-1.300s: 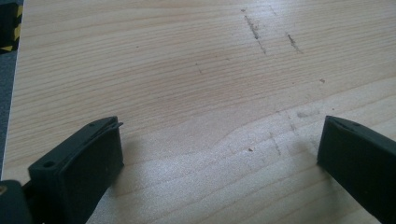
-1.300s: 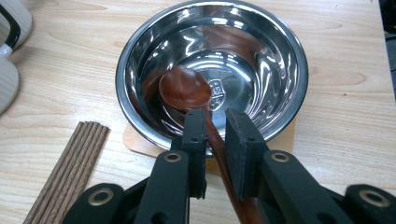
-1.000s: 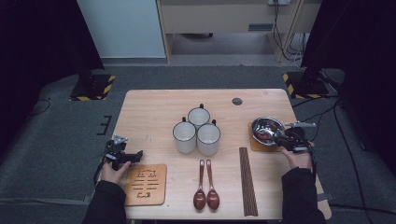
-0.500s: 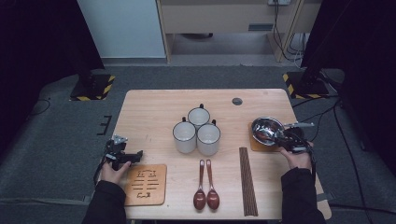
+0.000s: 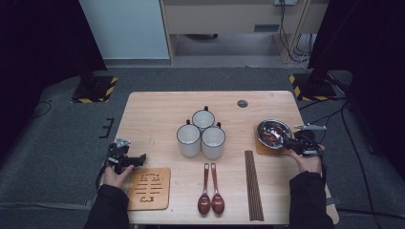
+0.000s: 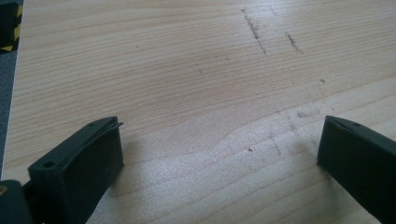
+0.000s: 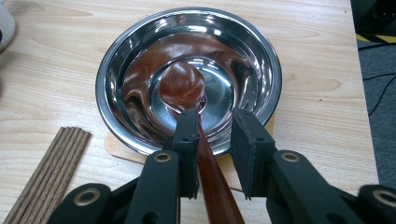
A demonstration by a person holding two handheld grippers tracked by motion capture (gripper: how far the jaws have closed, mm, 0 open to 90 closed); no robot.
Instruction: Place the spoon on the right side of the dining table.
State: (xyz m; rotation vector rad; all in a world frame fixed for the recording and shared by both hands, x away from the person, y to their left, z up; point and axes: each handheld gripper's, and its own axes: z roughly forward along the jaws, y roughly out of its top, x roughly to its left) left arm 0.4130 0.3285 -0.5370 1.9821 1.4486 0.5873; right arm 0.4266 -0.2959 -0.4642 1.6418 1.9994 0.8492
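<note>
One spoon in play: where does it lie? (desk)

Its round end rests in the bottom of the steel bowl (image 7: 264,65), which sits on a wooden coaster (image 7: 116,144) at my right edge of the table (image 6: 187,56). The spoon (image 7: 180,86) runs straight back toward me along the right gripper (image 7: 215,116)'s own line, head ahead, handle between the jaws. (operator)

Is the claw holding it? (desk)

Not as I read it. The jaws have just been opening; the handle leans on the left jaw as the right gripper view shows it, and a gap shows at the other pad. Spoon between them, neither squeezed nor lifted. (operator)

And the other hand? (desk)

My left gripper (image 6: 220,125) stands wide open over bare wood, nothing between its jaws, well apart at the opposite edge. The right hand is plainly the nearer one. (operator)

So what does the next move hang on? (desk)

On that axis, I'd judge. Because the handle points back along the claw, I would draw away along that same line; a sideways pull could drag the handle and tip the spoon out toward the chopsticks (image 7: 51,168) just beside the coaster. (operator)
</note>
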